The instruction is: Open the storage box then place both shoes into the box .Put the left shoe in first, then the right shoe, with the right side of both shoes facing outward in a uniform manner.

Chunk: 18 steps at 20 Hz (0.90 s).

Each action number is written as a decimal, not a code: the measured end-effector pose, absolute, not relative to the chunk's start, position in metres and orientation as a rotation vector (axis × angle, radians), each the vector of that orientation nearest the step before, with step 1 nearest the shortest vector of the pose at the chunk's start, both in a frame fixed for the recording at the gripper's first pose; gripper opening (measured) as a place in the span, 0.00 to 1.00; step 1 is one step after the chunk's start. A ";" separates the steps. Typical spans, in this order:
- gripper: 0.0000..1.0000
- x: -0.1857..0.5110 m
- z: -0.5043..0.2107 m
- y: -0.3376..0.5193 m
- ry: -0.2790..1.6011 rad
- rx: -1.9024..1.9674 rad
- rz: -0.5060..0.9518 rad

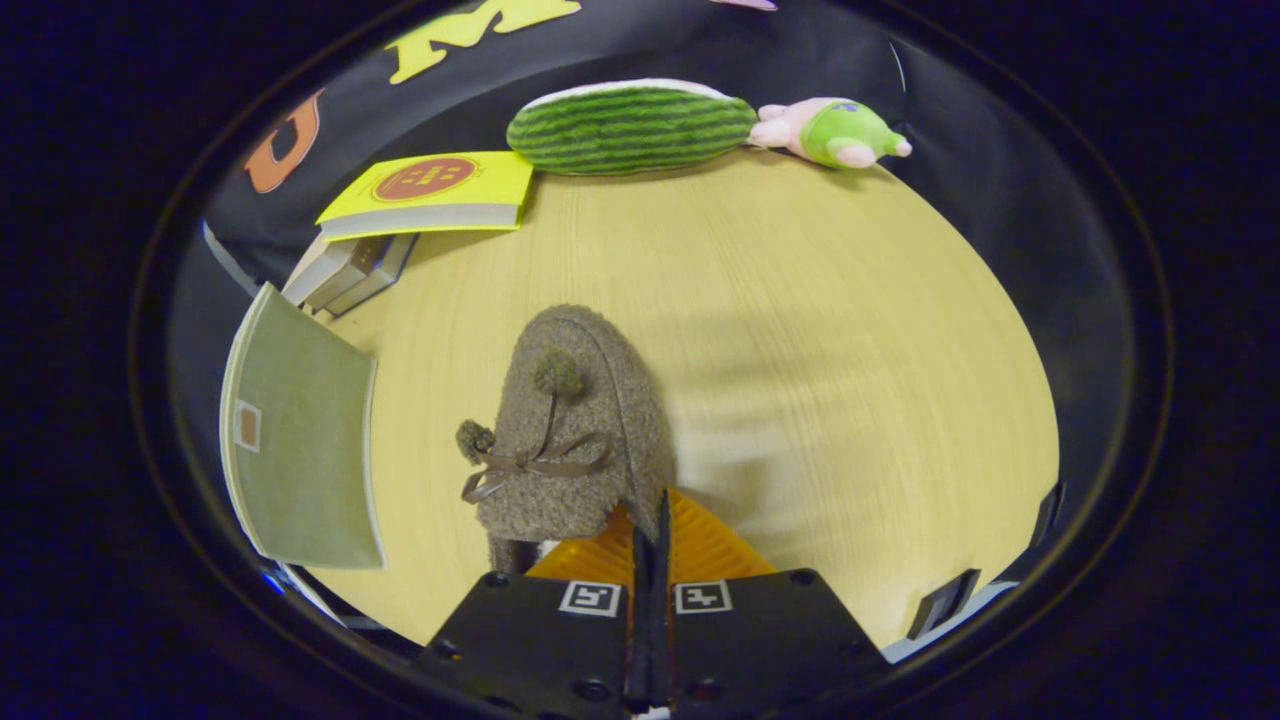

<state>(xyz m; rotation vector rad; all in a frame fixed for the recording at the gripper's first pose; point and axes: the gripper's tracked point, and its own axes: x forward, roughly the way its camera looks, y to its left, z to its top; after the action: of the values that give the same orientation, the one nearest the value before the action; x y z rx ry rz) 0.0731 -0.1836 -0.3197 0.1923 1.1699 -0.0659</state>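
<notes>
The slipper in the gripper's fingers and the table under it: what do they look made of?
The slipper looks like a soft grey-brown fleece or boucle fabric, matte and nubbly, with pom-poms and a thin ribbon bow. The table looks like pale wood or wood-look laminate, smooth, with fine straight grain. The gripper appears shut on the slipper's rim, its orange fingers ribbed, likely plastic or rubber.

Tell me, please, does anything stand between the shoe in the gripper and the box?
Nothing visible does. The gripper is shut on the shoe's edge, and only bare table separates the shoe from the box beside it.
</notes>
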 end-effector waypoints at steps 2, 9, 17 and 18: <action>0.06 0.072 -0.307 -0.182 1.161 0.215 -0.067; 0.06 0.067 -0.246 -0.159 1.133 0.234 -0.065; 0.06 0.063 -0.177 -0.082 1.112 0.236 0.031; 0.06 0.063 -0.166 -0.072 1.106 0.228 0.045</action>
<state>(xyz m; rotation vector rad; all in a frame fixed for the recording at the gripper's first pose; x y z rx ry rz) 0.0625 -0.0717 -0.1661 0.2283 1.1060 0.0449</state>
